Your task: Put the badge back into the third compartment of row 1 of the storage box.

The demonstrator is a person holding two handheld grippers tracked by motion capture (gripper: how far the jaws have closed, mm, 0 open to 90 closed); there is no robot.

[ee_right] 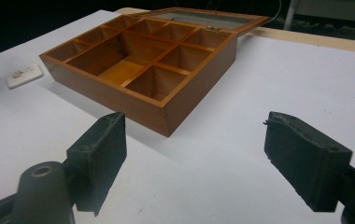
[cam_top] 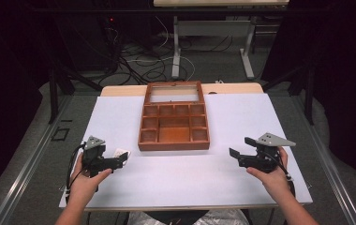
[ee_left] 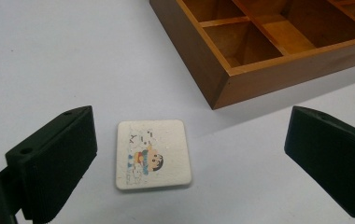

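A brown wooden box with several compartments lies open mid-table, its glass lid folded back flat. A small white square tile with a cartoon figure lies on the white table left of the box, also seen as the tile and the tile. My left gripper hovers just before the tile, jaws open wide, and the tile lies on the table between them, untouched. My right gripper is held right of the box, open and empty, pointing at the box corner.
The white table sheet has free room in front of the box and on both sides. Beyond the far table edge are dark floor, cables and the legs of another table.
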